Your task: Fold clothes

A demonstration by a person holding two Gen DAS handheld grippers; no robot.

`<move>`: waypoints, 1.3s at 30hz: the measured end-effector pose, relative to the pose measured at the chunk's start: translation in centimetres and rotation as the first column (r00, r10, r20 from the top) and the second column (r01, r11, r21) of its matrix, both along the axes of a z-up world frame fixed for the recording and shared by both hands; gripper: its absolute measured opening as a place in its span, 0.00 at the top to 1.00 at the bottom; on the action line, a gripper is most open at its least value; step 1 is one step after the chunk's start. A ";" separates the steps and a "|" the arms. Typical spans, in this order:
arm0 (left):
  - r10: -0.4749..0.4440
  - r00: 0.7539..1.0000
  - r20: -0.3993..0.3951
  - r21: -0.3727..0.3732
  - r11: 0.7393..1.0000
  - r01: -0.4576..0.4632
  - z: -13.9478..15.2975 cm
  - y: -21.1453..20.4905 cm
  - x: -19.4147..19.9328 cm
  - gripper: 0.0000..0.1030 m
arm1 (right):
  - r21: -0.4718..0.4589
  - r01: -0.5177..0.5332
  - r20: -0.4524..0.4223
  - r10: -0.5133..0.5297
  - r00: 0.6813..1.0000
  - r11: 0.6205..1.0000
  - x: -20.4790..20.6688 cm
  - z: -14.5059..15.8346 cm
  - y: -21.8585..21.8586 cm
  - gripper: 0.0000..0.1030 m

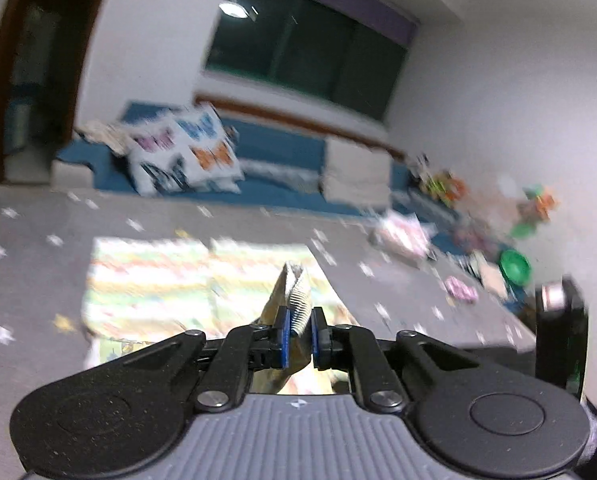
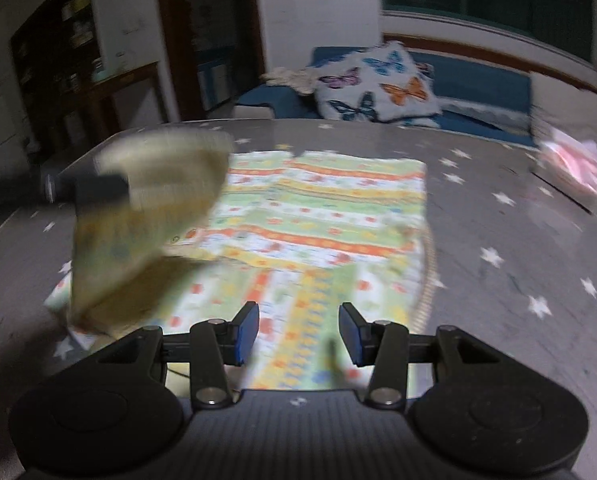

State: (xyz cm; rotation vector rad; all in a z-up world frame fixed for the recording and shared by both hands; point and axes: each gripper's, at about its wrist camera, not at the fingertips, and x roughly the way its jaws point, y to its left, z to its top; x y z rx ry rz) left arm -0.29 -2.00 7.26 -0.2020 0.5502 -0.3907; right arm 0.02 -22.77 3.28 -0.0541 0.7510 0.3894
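Note:
A striped, flower-printed garment [image 2: 322,204] in green, orange and white lies spread on the grey star-patterned table [image 2: 498,248]. My left gripper [image 1: 298,332] is shut on a ribbed hem of that garment [image 1: 296,296], lifting a corner off the table. In the right wrist view this lifted part [image 2: 146,216] hangs blurred at the left, with the left gripper [image 2: 90,188] behind it. My right gripper [image 2: 298,332] stands open just above the near part of the garment, nothing between its blue pads [image 2: 248,330].
A blue sofa [image 2: 478,80] with a butterfly cushion [image 2: 378,84] runs behind the table. Pink folded items [image 2: 574,168] lie at the table's right edge. Toys and a green bowl [image 1: 516,266] sit to the right. Dark shelves [image 2: 70,60] stand at left.

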 end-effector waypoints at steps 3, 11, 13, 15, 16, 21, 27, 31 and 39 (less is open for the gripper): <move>-0.036 0.999 -0.036 0.026 0.999 0.037 -1.6 -1.3 -0.5 0.74 | 0.016 0.044 -0.005 -0.043 0.999 0.999 0.0 -0.1 -1.6 0.57; 0.041 0.999 -0.031 0.107 0.993 -0.038 -2.8 2.5 -1.5 0.57 | 0.087 0.035 -0.033 -0.032 0.999 0.996 0.1 -0.2 -2.1 0.58; 0.089 0.995 -0.037 0.129 0.988 -0.083 -3.1 4.0 -1.5 0.56 | 0.114 0.010 -0.060 -0.003 0.998 0.993 0.4 -0.5 -1.2 0.58; 0.123 0.991 -0.051 0.144 0.983 -0.114 -3.7 5.3 -1.6 0.56 | 0.109 -0.006 -0.080 0.015 0.997 0.994 0.6 -1.0 -0.4 0.59; 0.139 0.989 -0.058 0.152 0.980 -0.129 -4.0 6.0 -1.6 0.56 | 0.097 -0.012 -0.089 0.021 0.996 0.995 0.7 -1.3 0.1 0.59; 0.224 0.970 -0.091 0.193 0.960 -0.203 -5.5 9.4 -1.8 0.54 | 0.071 -0.025 -0.132 0.034 0.991 0.997 0.8 -2.6 1.5 0.74; 0.240 0.966 -0.098 0.208 0.954 -0.216 -6.3 9.6 -1.5 0.52 | 0.053 -0.016 -0.072 0.019 0.997 0.998 0.4 -0.8 1.8 0.93; 0.234 0.968 -0.093 0.225 0.952 -0.208 -6.4 9.2 -1.3 0.52 | 0.035 -0.004 0.016 0.004 1.000 0.999 0.2 1.3 1.9 0.93; 0.232 0.969 -0.089 0.304 0.932 -0.196 -7.1 8.5 -1.1 0.52 | -0.017 0.055 -0.043 -0.056 0.997 0.998 2.5 -1.7 1.3 0.92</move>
